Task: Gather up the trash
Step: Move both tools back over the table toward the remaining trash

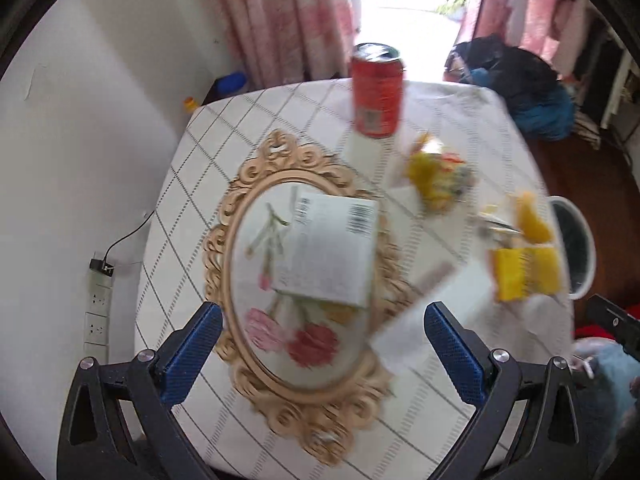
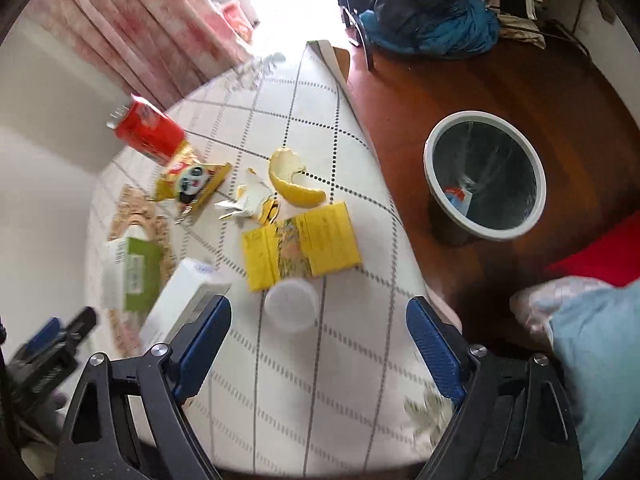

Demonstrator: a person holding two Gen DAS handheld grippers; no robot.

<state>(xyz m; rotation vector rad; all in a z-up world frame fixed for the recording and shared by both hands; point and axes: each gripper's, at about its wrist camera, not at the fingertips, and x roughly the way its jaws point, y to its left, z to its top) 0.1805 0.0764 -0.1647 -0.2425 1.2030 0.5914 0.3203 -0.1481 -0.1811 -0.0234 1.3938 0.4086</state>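
Trash lies on a white checked tablecloth (image 2: 280, 92): a red can (image 1: 377, 90) (image 2: 146, 132), a yellow snack wrapper (image 1: 438, 178) (image 2: 192, 180), a yellow fruit peel (image 2: 294, 182) (image 1: 532, 220), a flattened yellow box (image 2: 302, 244) (image 1: 526, 272), torn paper bits (image 2: 250, 202) and a clear round lid (image 2: 292, 304). My left gripper (image 1: 324, 320) hangs open over an oval flowered tray (image 1: 280, 344) that bears a green and white box (image 1: 332, 254) (image 2: 132, 272). My right gripper (image 2: 320, 316) is open just above the lid, holding nothing.
A grey-rimmed waste bin (image 2: 486, 174) (image 1: 574, 244) stands on the wooden floor right of the table, with a scrap inside. A white carton (image 2: 184, 300) lies by my right gripper's left finger. Dark and blue clothes (image 2: 432, 12) are piled behind. A wall lies left.
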